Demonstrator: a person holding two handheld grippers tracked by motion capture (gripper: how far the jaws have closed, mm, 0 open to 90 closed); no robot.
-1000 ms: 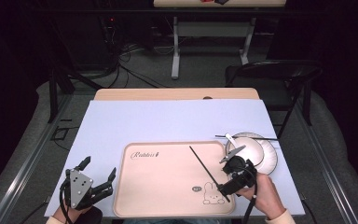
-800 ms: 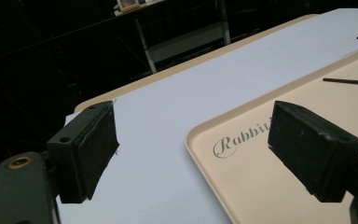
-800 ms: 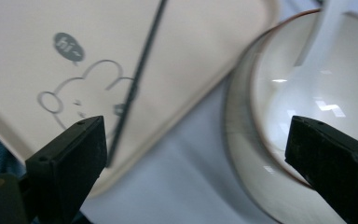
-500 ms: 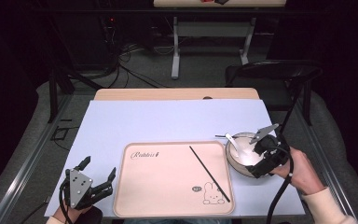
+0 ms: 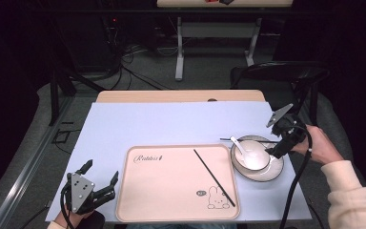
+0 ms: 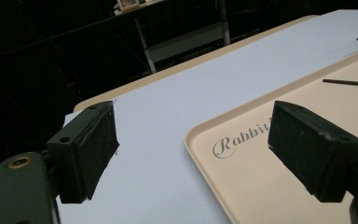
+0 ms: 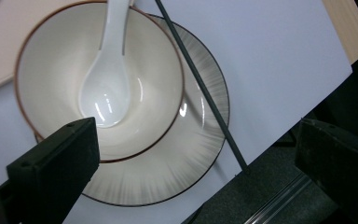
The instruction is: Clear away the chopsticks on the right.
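dark floor and cables lie beyond the table [image 5: 124, 119], which is covered by a pale blue sheet. near its right edge a bowl [image 5: 251, 157] with a white spoon [image 5: 240, 146] in it sits on a plate [image 5: 271, 171], and a black chopstick [image 7: 200, 88] rests across the plate's rim. the right gripper [image 5: 279, 140] hovers over the plate's right side, jaws spread wide with nothing between them, having just been opening. the left gripper [image 5: 100, 183] rests at the near left corner beside the tray [image 5: 171, 200], jaws spread and empty. a second chopstick [image 5: 214, 177] lies on the tray.
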